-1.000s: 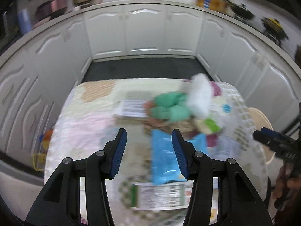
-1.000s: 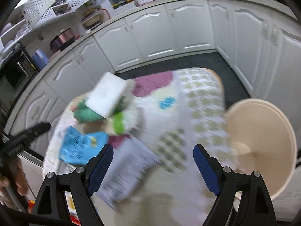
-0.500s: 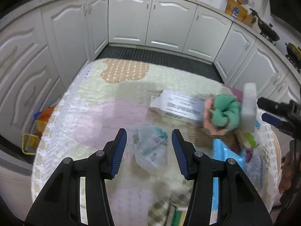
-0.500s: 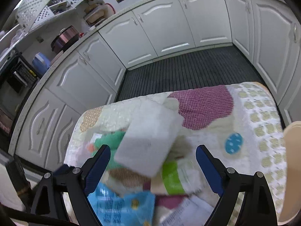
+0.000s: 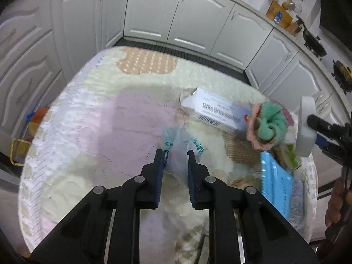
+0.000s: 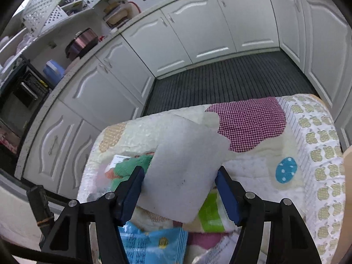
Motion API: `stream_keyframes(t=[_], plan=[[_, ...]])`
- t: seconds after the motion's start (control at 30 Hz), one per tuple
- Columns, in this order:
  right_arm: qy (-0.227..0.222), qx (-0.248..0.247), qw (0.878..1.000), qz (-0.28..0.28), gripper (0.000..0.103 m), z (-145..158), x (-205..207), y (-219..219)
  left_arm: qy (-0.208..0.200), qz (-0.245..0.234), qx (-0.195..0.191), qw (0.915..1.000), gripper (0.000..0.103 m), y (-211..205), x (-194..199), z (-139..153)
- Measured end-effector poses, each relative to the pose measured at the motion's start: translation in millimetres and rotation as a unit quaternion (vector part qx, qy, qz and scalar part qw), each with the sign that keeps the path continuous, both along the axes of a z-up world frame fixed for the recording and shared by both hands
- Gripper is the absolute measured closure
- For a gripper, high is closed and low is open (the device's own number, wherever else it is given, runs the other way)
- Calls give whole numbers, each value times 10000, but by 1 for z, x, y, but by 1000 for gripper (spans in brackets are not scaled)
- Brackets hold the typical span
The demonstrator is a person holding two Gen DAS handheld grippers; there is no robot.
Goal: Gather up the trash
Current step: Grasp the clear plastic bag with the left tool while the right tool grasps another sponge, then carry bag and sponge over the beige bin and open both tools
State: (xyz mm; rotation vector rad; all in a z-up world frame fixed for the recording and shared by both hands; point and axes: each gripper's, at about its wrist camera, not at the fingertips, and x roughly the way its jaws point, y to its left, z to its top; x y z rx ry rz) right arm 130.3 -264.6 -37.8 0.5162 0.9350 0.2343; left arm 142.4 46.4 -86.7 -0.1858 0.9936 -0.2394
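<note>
Since the earlier frame, the left gripper [image 5: 176, 156] was lowered onto the clear wrapper [image 5: 179, 145], its jaws closing around it. The white foam pad [image 6: 182, 171] was grasped between the closing jaws of the right gripper [image 6: 179, 176], which was angled downward over the quilted table [image 6: 308, 154].

quilt [image 6: 275, 167]: pastel patchwork | sponge [image 6: 184, 167]: white | wrapper [image 6: 154, 246]: blue | cloth [image 5: 269, 121]: green

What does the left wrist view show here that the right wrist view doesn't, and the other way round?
Left wrist only: the left gripper closing on a clear wrapper, with the pink quilt patch beside it.

Right wrist only: the checked purple patch, the blue dotted patch and a green-and-white packet under the pad.

Both: the right gripper closing on the white foam pad, the green cloth, the blue packet, the labelled box and the white cabinets.
</note>
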Motion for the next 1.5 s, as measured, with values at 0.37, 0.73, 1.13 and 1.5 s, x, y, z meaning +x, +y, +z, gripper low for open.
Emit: stream_keyframes(t=[0.37,0.73,1.13,1.5], plan=[[-328,-69,9994,-109,39,25,-66,-21,-537,-394,-52,9978,86,-24,-44,64],[-452,-112,9984,-331,38,30,-120,-56,-809,-1075,97,9909,86,-91,-93,94],[-390,-324,9951,-847,38,23,-169,-110,-959,-1728,101,9802,86,-172,-126,109],[-127,-375,9884,-1468,38,4,-204,-166,-927,-2358,132,9673,86,-260,-142,101]])
